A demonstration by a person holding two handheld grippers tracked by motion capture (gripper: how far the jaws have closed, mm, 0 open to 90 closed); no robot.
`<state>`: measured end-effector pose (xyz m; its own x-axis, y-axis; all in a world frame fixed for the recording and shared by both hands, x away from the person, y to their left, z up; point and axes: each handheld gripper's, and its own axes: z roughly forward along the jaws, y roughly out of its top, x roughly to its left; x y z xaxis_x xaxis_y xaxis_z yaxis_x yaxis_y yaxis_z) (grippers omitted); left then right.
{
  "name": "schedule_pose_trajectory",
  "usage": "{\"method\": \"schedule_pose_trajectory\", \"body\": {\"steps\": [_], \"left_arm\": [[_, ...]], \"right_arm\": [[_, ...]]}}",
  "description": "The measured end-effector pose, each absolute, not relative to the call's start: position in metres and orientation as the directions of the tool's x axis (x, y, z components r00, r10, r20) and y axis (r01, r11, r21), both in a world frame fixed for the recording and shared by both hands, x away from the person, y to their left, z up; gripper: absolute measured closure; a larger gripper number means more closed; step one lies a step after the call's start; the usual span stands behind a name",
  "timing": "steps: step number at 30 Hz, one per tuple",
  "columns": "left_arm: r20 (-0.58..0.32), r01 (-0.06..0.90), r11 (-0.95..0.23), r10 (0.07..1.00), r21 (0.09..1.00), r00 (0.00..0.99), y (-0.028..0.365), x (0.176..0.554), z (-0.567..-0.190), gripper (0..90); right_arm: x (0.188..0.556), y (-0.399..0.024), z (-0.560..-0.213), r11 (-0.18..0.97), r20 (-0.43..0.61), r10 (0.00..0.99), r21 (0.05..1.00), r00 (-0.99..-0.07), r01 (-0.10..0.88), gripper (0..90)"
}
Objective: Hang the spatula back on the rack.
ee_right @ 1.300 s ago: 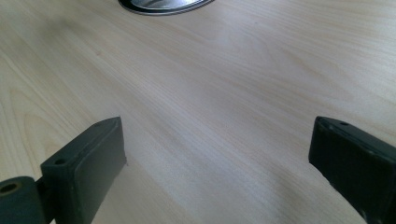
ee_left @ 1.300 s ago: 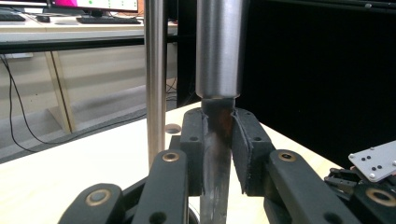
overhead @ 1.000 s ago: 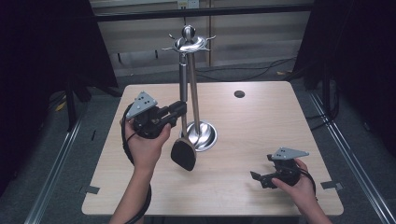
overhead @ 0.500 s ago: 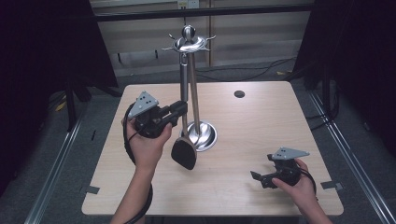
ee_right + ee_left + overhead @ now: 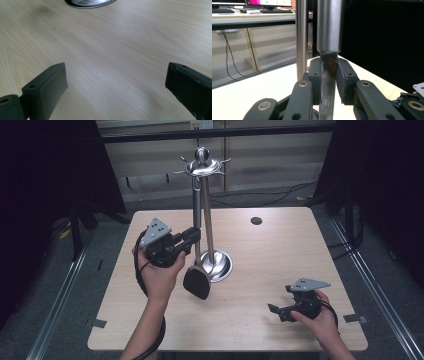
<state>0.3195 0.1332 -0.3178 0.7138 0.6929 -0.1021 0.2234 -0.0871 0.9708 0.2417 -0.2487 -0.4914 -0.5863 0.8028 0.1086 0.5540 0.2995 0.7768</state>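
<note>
nothing is shifting since the earlier frame: your left gripper (image 5: 192, 236) is clamping the spatula (image 5: 197, 281) hanging on the stand (image 5: 210, 247), your right gripper (image 5: 280, 310) is resting agape, and tugging sideways is risking toppling it.

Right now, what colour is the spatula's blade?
Black, clearest in the high view: spatula.

The table (image 5: 280, 270) was pale wood with a fine, streaky grain, marked by one small dark round spot (image 5: 256, 220) near its far edge. On it the utensil stand (image 5: 206, 210) was shiny silver steel, pole and round base alike. The spatula (image 5: 197, 270) had a silver handle and a matte black blade. Both the left gripper (image 5: 192, 236) and the right gripper (image 5: 276, 310) were black (each topped by a grey three-cornered plate).
</note>
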Motion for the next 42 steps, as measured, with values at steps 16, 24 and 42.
{"method": "schedule_pose_trajectory", "body": {"steps": [16, 24, 42], "left_arm": [[-0.097, 0.203, -0.065, 0.712, 0.977, 0.696, 0.127, 0.323, -0.323, 75.4], [-0.107, 0.202, -0.05, 0.71, 0.978, 0.696, 0.125, 0.324, -0.325, 75.2], [-0.111, 0.198, -0.04, 0.712, 0.979, 0.693, 0.122, 0.329, -0.328, 74.9]], "right_arm": [[0.242, -0.248, -0.492, 0.303, 0.11, 0.799, 0.775, -0.591, 0.554, 3.6], [0.241, -0.248, -0.491, 0.304, 0.109, 0.798, 0.776, -0.593, 0.552, 3.6], [0.242, -0.248, -0.492, 0.308, 0.11, 0.797, 0.772, -0.594, 0.556, 3.6]]}}
